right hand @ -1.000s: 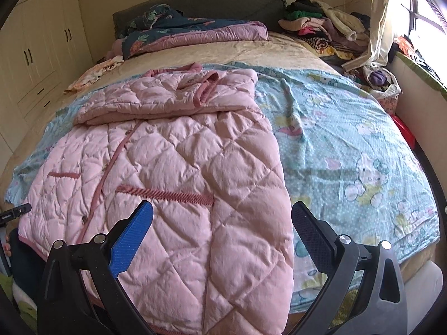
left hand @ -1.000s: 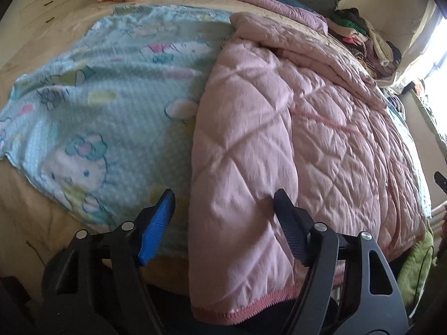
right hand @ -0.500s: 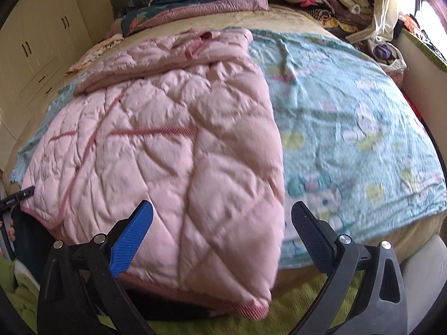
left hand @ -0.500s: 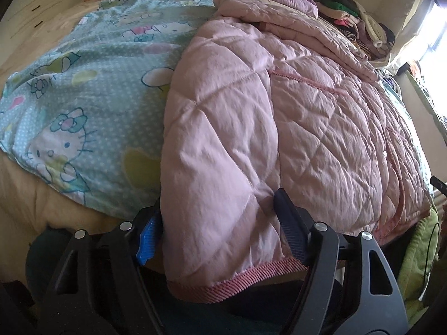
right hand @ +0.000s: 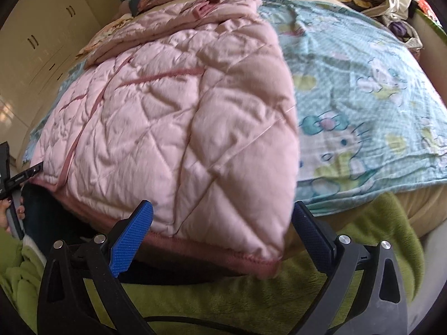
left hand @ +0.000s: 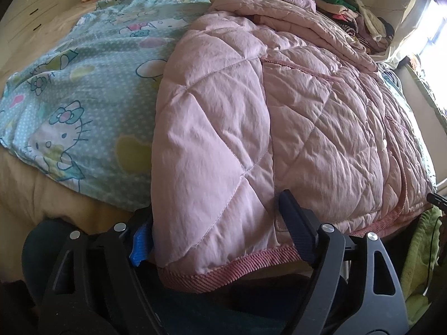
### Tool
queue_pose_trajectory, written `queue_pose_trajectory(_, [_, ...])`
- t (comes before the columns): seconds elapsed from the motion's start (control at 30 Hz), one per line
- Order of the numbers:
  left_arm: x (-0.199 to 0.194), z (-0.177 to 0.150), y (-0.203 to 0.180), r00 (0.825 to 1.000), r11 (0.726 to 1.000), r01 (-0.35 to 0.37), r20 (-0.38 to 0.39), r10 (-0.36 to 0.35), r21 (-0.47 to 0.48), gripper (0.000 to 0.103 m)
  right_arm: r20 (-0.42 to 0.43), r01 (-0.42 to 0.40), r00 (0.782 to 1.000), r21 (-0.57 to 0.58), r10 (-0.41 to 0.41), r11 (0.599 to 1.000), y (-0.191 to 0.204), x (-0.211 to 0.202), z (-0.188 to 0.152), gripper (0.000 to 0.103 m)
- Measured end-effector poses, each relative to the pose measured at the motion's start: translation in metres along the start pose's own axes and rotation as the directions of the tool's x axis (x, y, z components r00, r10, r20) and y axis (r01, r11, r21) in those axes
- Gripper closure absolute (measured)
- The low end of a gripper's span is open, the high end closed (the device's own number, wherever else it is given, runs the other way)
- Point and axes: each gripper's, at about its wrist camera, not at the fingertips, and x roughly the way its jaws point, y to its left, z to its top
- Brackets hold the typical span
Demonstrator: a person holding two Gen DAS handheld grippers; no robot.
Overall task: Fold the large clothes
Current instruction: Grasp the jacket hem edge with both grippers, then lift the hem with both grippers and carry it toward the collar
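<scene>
A large pink quilted jacket (left hand: 279, 111) lies flat on the bed, its ribbed hem hanging over the near edge. My left gripper (left hand: 218, 231) is open, its jaws straddling the jacket's left hem corner, the left jaw partly hidden under the fabric. In the right wrist view the same jacket (right hand: 181, 117) fills the middle. My right gripper (right hand: 220, 231) is open, its jaws either side of the jacket's right hem corner, with the fabric between them.
A light blue cartoon-print sheet (left hand: 83, 92) covers the bed and also shows in the right wrist view (right hand: 363, 97). A green fleece blanket (right hand: 223, 293) lies below the bed edge. Piled clothes (left hand: 357, 8) sit at the far side. White cabinets (right hand: 42, 42) stand at the left.
Both grippers have moved forward and down to the jacket's hem corners, so the fabric now lies between their open jaws. The jacket itself has not moved.
</scene>
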Motion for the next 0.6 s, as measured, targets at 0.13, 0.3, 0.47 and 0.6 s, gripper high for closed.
queue_pose_trajectory(0.13, [0.0,-0.001,0.001,1.0,1.0,0.003,0.001,-0.003,-0.004,0.03,-0.032,-0.037,0.999,0.037,0.038,0.999,-0.003,0.01,-0.004,0.014])
queue_pose_trajectory(0.3, [-0.003,-0.004,-0.003,1.0,1.0,-0.009,0.0,0.009,0.003,0.031,0.001,-0.045,0.999,0.029,0.045,0.999,-0.002,0.002,-0.009,0.04])
queue_pose_trajectory(0.47, [-0.01,-0.005,-0.012,1.0,0.999,-0.016,0.02,0.015,0.043,0.058,0.044,-0.051,0.998,0.018,0.05,0.999,-0.004,-0.01,-0.012,0.063])
queue_pose_trajectory(0.6, [-0.016,-0.003,-0.022,0.999,0.996,-0.03,0.03,0.027,0.089,0.073,0.097,-0.052,0.994,-0.002,0.052,0.999,0.001,-0.021,-0.009,0.078])
